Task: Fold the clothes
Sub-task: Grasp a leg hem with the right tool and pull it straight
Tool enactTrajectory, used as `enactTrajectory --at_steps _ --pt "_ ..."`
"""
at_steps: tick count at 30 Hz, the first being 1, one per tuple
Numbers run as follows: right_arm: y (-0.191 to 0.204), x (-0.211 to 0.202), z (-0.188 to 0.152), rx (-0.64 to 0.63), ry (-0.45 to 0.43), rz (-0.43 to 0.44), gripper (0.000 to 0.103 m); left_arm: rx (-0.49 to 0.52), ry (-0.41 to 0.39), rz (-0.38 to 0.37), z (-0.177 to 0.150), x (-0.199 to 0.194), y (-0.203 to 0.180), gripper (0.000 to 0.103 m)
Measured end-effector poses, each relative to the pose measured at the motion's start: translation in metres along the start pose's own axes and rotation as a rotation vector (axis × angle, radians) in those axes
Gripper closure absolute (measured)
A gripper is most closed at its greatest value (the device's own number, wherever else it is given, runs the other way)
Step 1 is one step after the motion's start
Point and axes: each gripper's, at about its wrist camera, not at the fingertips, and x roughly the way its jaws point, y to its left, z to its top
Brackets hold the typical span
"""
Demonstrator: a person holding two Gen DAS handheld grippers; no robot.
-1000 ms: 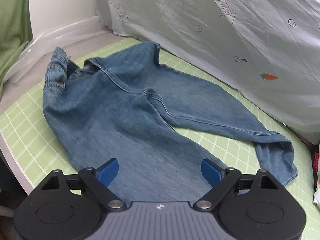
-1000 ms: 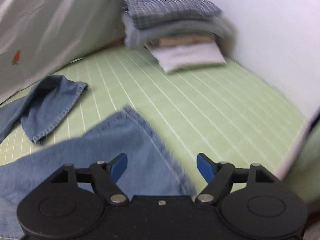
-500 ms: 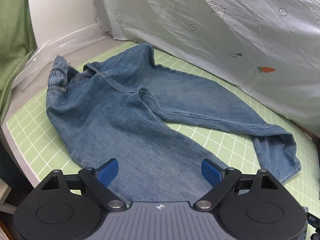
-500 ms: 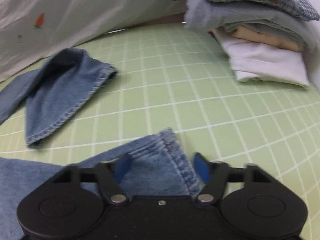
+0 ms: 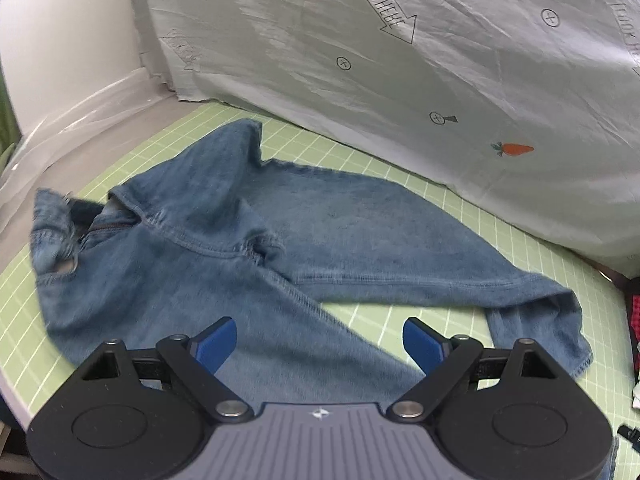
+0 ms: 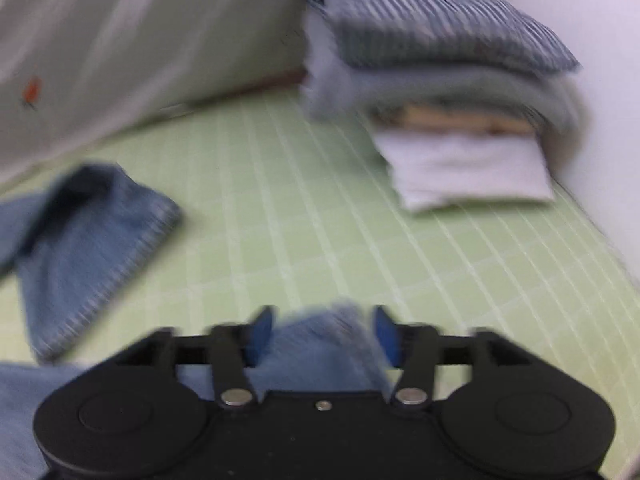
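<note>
Blue jeans (image 5: 224, 248) lie spread on the green grid mat (image 5: 372, 312), waistband at the left, one leg running right to a folded-over cuff (image 5: 536, 320). My left gripper (image 5: 320, 344) is open and empty, hovering over the near leg. In the right wrist view, my right gripper (image 6: 322, 336) has narrowed its jaws around the hem of the near jeans leg (image 6: 324, 344). The other leg's cuff (image 6: 92, 236) lies at the left. This view is blurred.
A stack of folded clothes (image 6: 444, 92) stands at the back right of the mat (image 6: 304, 220). A grey printed sheet (image 5: 400, 60) forms the back wall. Clear plastic (image 5: 68, 128) lies at the mat's far left edge.
My right gripper has closed from wide open onto the near leg's hem. My left gripper has moved in closer over the jeans, still open.
</note>
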Motion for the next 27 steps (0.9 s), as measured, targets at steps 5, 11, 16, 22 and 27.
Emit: enactTrajectory --at_steps 5,11,16,22,27 --pt "0.055 0.025 0.031 -0.061 -0.016 0.064 0.021 0.003 0.027 -0.018 0.034 0.041 -0.006 0.013" --pt "0.11 0.08 0.067 -0.143 0.032 0.117 0.019 0.009 0.032 -0.008 0.057 0.084 -0.006 0.012" --pt "0.134 0.114 0.084 -0.255 0.069 0.208 0.031 -0.057 0.067 -0.004 0.056 0.112 0.005 0.012" --pt "0.141 0.106 0.115 -0.353 0.039 0.307 0.1 -0.104 0.074 0.014 0.047 0.117 0.015 0.012" --pt "0.121 0.03 0.174 -0.227 -0.258 0.307 0.1 -0.115 0.058 0.011 0.045 0.107 0.017 0.012"
